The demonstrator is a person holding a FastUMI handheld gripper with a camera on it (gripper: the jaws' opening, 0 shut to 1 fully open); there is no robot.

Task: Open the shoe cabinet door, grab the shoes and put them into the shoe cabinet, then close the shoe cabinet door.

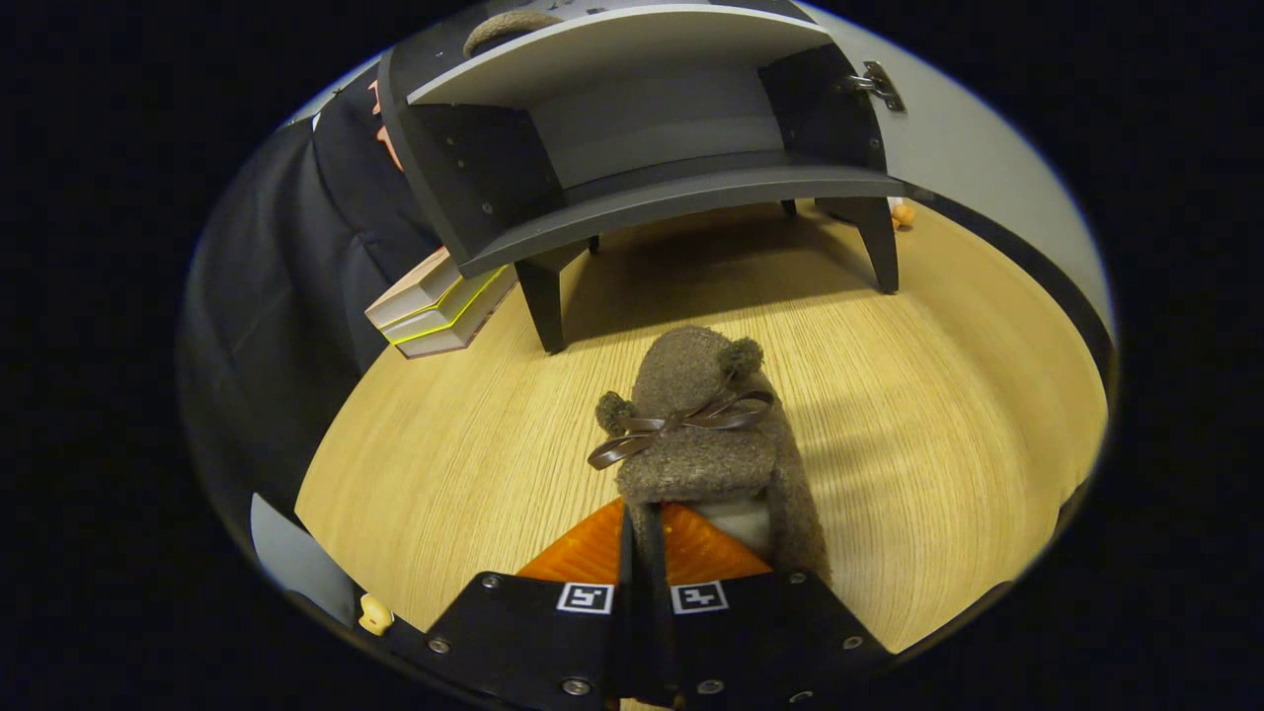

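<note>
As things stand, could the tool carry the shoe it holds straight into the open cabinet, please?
Probably yes. The tool is shut on the shoe's side wall, the cabinet beyond it stands open, its shelf bare, with bare tabletop between them.

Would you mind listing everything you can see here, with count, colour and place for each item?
Shoe: one, brown and fuzzy with a brown ribbon bow, on the table just ahead of the fingers, its near wall pinched between them.
Shoe cabinet: one, dark grey with a lighter top, door open, standing on legs beyond the shoe.
Second shoe: one, brown, on top of the cabinet, only partly seen.
Books: a small stack, pale covers with a yellow edge, beside the cabinet's front leg.
Table: one, light wood grain, under everything.
Small orange object: one, behind the cabinet's far leg; too small to identify.
Hand-held gripper: one, fingers shut on the shoe.
</note>
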